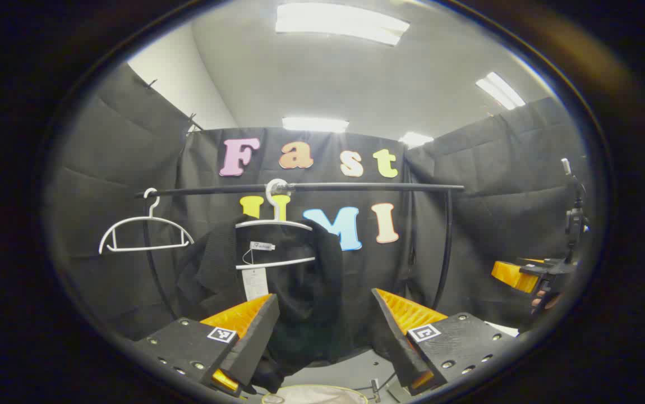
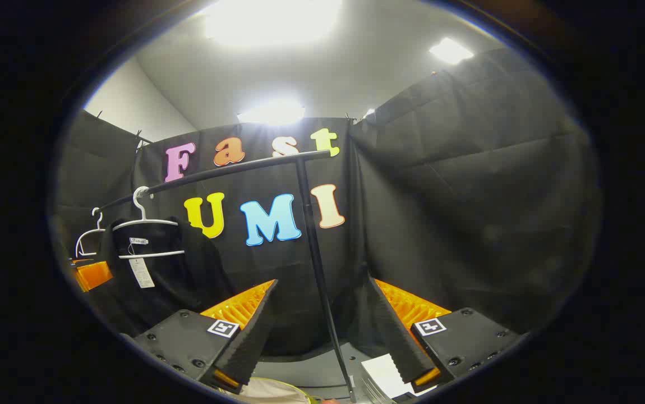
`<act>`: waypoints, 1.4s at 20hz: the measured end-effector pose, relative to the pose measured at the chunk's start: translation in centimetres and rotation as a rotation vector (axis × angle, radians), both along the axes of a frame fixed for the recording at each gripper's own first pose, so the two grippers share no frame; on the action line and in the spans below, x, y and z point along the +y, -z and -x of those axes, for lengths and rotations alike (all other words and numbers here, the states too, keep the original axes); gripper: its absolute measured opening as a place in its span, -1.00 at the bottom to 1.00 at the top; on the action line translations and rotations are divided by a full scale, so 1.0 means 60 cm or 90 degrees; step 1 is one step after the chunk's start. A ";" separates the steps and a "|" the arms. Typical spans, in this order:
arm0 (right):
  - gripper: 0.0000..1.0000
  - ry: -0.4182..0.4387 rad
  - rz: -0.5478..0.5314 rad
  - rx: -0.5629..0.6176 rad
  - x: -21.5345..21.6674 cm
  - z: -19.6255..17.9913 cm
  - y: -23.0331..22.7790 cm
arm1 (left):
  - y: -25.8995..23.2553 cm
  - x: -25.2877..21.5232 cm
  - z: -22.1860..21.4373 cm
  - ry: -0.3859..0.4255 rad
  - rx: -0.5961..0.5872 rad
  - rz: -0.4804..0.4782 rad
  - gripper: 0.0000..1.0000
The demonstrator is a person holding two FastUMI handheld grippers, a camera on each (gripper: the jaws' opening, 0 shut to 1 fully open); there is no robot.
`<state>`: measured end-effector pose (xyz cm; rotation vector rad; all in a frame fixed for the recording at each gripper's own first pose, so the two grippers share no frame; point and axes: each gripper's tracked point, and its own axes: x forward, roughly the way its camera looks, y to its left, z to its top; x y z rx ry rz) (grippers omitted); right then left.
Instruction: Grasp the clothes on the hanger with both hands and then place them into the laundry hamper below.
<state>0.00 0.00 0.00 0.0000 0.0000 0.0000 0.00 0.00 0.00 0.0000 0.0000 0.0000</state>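
A: Start with the left gripper view. Where does the job stand?

B: Nothing is grasped. The black garment (image 1: 294, 280) hangs on a white hanger (image 1: 275, 244) from the black rail (image 1: 356, 187), with a paper tag (image 1: 255, 282) dangling at its front. The left gripper (image 1: 322, 322) points at it with its fingers spread wide, the cloth showing between them but, as far as I can judge, not touched. A second white hanger (image 1: 144, 233), bare, hangs farther along the rail.

A: And the hamper?

B: A pale rounded rim at the bottom edge, below the garment, is probably the laundry hamper (image 1: 314, 394). I see no clothing in the part that shows. At the right edge the other gripper is visible, with a hand (image 1: 544, 303) holding it.

A: Now the right gripper view.

B: The right gripper (image 2: 322, 328) is also spread open and holds nothing. It faces the rail's upright post (image 2: 317, 269), with the garment (image 2: 154, 275) well off to its left on the hanger (image 2: 146, 238). The left gripper (image 2: 91, 275) shows near the garment's edge. The hamper rim (image 2: 277, 393) peeks in at the bottom.

A: So what is left?

B: All of it, I'd say: both grippers must close on the garment, lift it off and lower it into the hamper. The right one has farther to go.
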 end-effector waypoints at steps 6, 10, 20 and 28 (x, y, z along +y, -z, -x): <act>0.95 -0.005 -0.005 0.014 0.012 0.000 0.009 | 0.007 0.012 0.005 -0.007 0.007 -0.001 0.89; 0.95 -0.003 0.002 0.016 0.010 0.003 0.014 | 0.008 0.013 0.010 -0.007 0.007 0.010 0.89; 0.95 0.001 0.001 0.004 0.013 0.011 0.004 | -0.001 0.019 0.011 -0.010 0.002 0.001 0.89; 0.95 -0.010 0.003 0.008 0.029 0.006 0.001 | -0.004 0.051 0.020 -0.032 0.014 0.016 0.89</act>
